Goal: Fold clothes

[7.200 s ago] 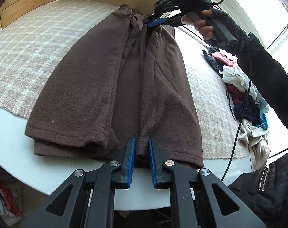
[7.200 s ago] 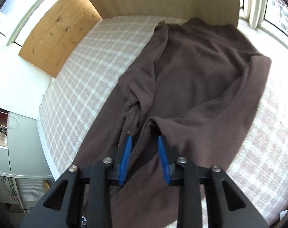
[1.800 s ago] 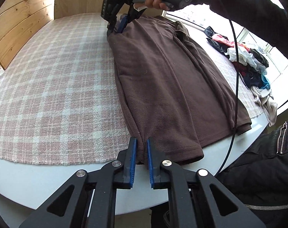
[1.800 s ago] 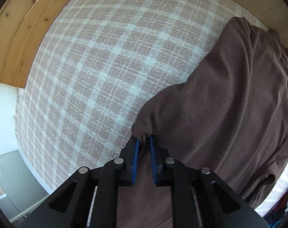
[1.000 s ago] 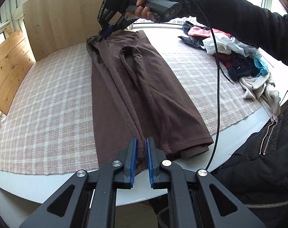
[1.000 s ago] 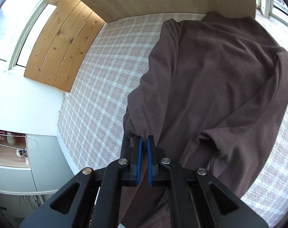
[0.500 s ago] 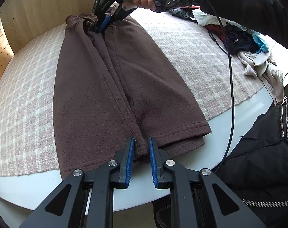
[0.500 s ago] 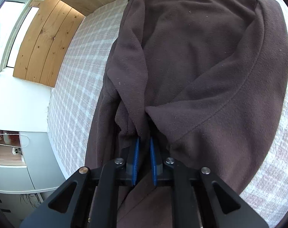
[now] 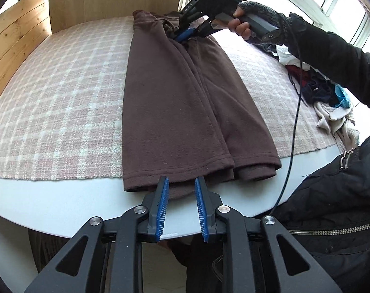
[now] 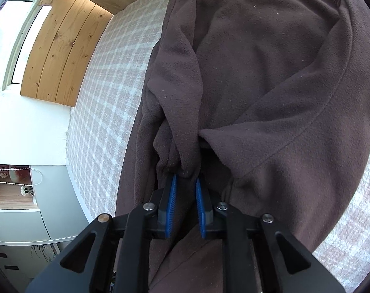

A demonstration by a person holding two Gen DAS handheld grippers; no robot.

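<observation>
Item: brown fleece garment (image 9: 175, 112), lengthwise-folded on checked cloth (image 9: 62, 92); we're letting go w/ both tools—left gripper (image 9: 180, 190) jaws opening, hem between, right gripper (image 10: 185, 185) opening at bunched top—release straight, w/o dragging fabric.

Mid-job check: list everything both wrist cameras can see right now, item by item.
Brown fleece trousers: one, dark brown, folded lengthwise down the table, hems at the near edge.
Checked cloth: one, pink and white, spread under the trousers.
Table: one, white, round-edged.
Pile of clothes: one heap, mixed colours, at the table's right side.
Wooden panels: light wood, behind the table.
Cabinet: one, grey, beyond the table in the right wrist view.
Cable: one, black, hanging from the right gripper.
Left gripper: black with blue pads, jaws opening, at the hems.
Right gripper: same colours, jaws opening, a fold of waistband between them.
Person's right hand: grey knit glove, black sleeve.
</observation>
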